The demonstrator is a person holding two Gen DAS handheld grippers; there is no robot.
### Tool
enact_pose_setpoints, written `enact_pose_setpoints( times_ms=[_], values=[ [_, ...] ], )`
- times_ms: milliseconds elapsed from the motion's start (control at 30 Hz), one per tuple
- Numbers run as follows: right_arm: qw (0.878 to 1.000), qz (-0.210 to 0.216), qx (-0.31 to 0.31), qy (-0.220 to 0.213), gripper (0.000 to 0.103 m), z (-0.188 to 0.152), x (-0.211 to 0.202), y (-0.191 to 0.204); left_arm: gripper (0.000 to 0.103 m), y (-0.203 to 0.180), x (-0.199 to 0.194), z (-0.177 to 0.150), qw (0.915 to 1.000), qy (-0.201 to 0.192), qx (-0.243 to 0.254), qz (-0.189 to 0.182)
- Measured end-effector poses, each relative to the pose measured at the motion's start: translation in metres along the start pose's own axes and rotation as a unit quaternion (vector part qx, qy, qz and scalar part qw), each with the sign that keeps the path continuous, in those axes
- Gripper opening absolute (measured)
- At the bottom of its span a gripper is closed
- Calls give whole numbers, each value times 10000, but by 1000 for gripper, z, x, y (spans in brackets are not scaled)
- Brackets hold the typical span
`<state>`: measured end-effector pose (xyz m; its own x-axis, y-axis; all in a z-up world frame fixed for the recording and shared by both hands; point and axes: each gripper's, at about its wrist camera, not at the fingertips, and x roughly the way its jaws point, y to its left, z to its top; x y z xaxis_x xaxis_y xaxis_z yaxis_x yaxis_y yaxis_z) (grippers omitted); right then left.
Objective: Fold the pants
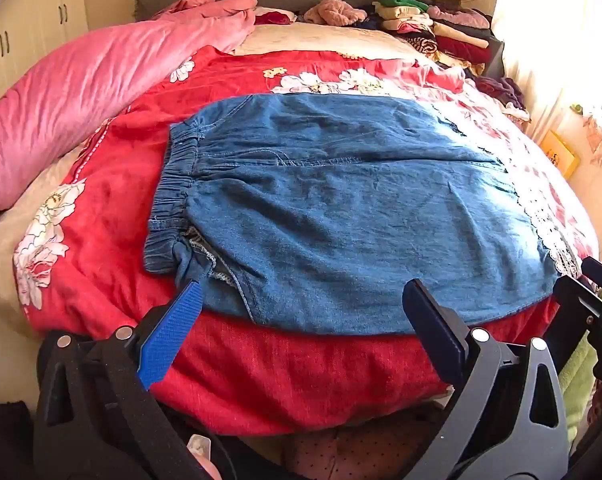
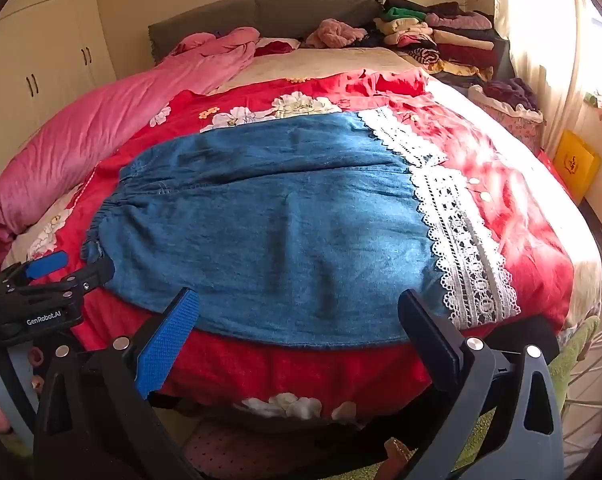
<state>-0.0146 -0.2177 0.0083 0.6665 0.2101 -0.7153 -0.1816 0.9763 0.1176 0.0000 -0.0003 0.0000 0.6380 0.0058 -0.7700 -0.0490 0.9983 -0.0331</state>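
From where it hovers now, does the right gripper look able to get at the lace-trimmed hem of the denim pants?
Probably yes. The right gripper is open and empty at the near edge of the denim pants, and the lace hem lies flat on the red quilt with nothing covering it.

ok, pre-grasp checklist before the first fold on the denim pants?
1. left gripper open, nothing between its fingers: ok.
2. right gripper open, empty: ok.
3. denim pants spread flat on the red floral quilt: ok.
4. Near edge of the pants in front of both grippers: ok.
5. elastic waistband lying flat: not ok, bunched at the near corner.
6. lace trim flat, unfolded: ok.
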Motion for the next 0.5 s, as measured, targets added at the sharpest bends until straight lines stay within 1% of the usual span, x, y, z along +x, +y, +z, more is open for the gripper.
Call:
enact_pose_setpoints(
  times_ms=[33,200,367,467,500],
  values=[
    [9999,-99,-84,-55,99,-1,-1,2,94,0,0,0,10000,1,-1,4],
    [9999,-103,-35,-46,99,-4,-1,1,94,-1,2,1,10000,24,-2,5],
    [9999,-80,-85,-59,99,1,-2,4,94,1,0,1,10000,-16,-4,-38],
    [9999,-96,-87,-56,99,4,-1,2,94,-8,-5,-3,10000,-20,-9,-34],
    [9999,-94,-102,-83,99,0,-3,6,94,-6,-4,-2,10000,-22,0,-29]
  ],
)
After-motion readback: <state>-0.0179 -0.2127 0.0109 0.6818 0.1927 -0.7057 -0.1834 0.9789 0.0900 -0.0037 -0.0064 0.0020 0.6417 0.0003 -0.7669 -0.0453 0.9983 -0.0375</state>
